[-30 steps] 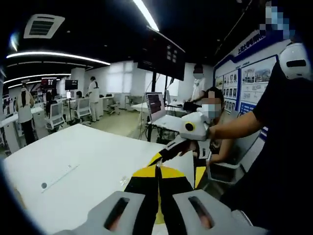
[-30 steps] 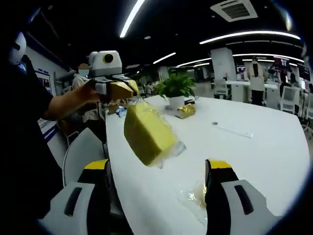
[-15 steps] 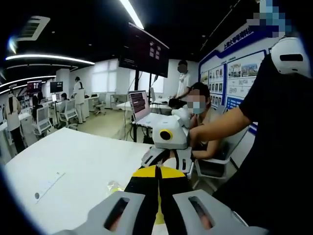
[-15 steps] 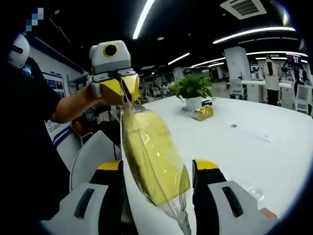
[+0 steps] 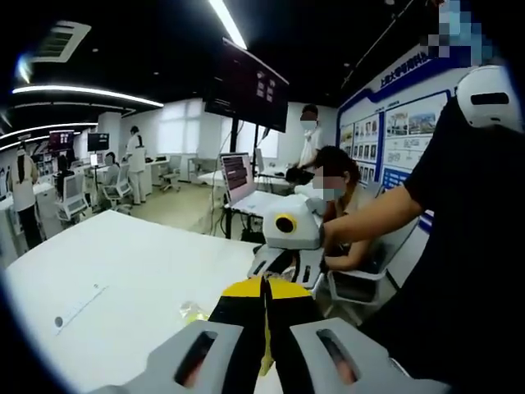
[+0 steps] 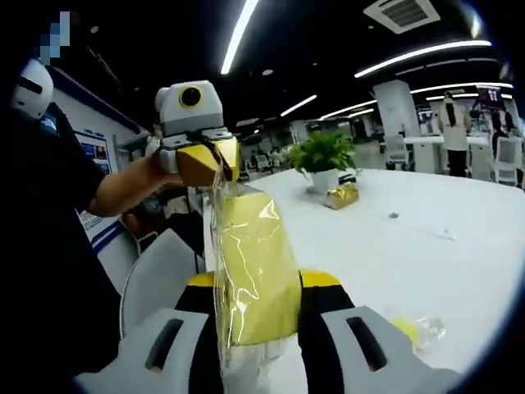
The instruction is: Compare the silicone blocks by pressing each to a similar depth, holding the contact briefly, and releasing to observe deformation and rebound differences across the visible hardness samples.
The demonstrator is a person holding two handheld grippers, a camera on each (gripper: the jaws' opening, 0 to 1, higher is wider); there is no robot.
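Yellow silicone block in clear plastic wrap (image 6: 253, 271) hangs from the left gripper (image 6: 209, 160), clenched on the slippery film, as the right gripper (image 6: 258, 328) squeezes its soft, light body

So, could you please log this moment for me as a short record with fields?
Setting: white table in an open office
Held item: yellow silicone block inside a clear plastic bag, hanging in the air
Left gripper: shut on the top of the bag, carrying the block
Right gripper: jaws closed in on both sides of the block, squeezing it
On the table: crumpled clear wrapper, potted plant, gold-wrapped item
Background: people at desks, a laptop
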